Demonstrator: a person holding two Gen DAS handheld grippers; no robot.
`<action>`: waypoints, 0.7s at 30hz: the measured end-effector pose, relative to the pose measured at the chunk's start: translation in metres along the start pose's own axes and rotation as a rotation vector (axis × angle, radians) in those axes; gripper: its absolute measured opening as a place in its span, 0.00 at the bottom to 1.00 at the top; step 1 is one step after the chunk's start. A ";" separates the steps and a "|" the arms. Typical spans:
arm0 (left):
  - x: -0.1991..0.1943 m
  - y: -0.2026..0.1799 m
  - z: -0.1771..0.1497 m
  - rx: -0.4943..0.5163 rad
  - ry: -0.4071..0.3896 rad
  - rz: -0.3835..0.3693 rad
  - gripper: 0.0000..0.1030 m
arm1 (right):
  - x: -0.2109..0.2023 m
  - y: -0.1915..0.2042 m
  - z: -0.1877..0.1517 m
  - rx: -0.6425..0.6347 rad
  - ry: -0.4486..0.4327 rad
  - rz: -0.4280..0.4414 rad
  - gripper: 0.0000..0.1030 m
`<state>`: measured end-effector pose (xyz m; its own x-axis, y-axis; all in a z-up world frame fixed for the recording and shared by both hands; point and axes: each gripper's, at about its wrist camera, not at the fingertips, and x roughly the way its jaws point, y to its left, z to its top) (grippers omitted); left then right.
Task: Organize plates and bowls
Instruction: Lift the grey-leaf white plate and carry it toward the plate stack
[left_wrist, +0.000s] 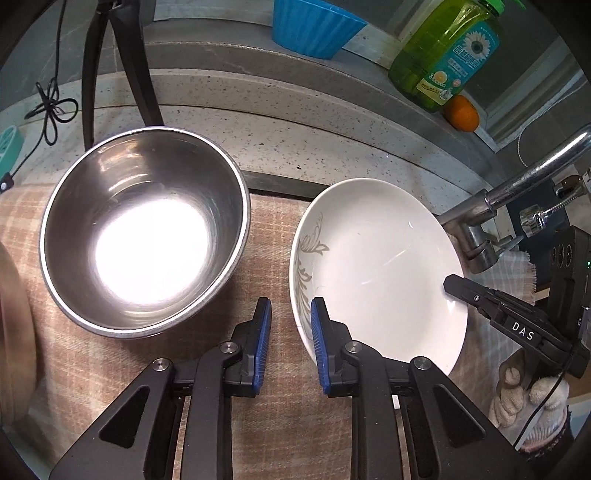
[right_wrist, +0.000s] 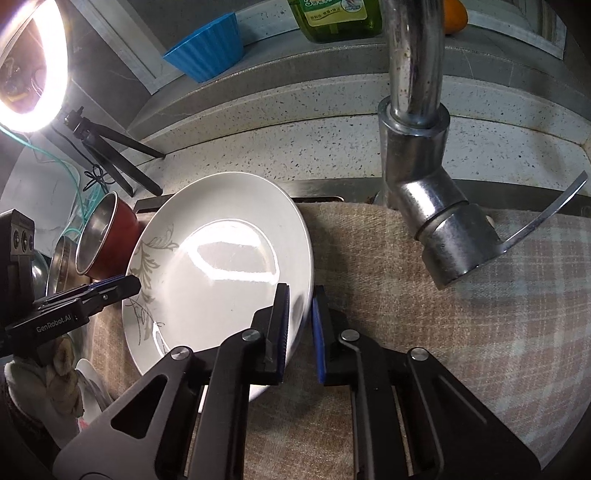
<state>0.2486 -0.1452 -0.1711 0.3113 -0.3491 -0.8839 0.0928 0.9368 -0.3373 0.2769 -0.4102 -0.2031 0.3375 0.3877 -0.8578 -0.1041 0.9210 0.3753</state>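
A white plate (left_wrist: 376, 258) with a grey leaf pattern lies over the checked towel (left_wrist: 266, 240), next to a large steel bowl (left_wrist: 144, 229) on its left. My left gripper (left_wrist: 290, 306) straddles the plate's left rim: the rim sits against the right pad, and towel shows between it and the left pad. In the right wrist view my right gripper (right_wrist: 301, 291) is shut on the opposite rim of the plate (right_wrist: 221, 266), which sits tilted. The right gripper (left_wrist: 452, 286) also shows at the plate's right edge. The left gripper (right_wrist: 125, 286) reaches the far rim.
A chrome faucet (right_wrist: 417, 147) rises just right of the plate. A red bowl with a steel lining (right_wrist: 107, 236) and another steel bowl (right_wrist: 59, 258) stand at the left. A blue cup (left_wrist: 314, 26), green bottle (left_wrist: 447, 51) and orange (left_wrist: 461, 112) sit on the ledge. Tripod legs (left_wrist: 129, 66) stand behind the bowl.
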 end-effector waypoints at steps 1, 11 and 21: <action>0.002 0.001 0.000 -0.005 0.006 -0.009 0.18 | 0.002 -0.001 0.001 0.001 0.003 -0.003 0.08; 0.009 -0.005 0.001 0.012 0.019 -0.013 0.11 | 0.000 0.006 0.000 -0.021 0.010 -0.015 0.08; 0.002 -0.008 -0.011 0.031 0.025 -0.007 0.11 | -0.011 0.010 -0.021 -0.030 0.017 -0.020 0.08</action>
<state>0.2381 -0.1539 -0.1733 0.2869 -0.3561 -0.8893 0.1243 0.9343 -0.3340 0.2525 -0.4040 -0.1973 0.3240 0.3698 -0.8708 -0.1260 0.9291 0.3477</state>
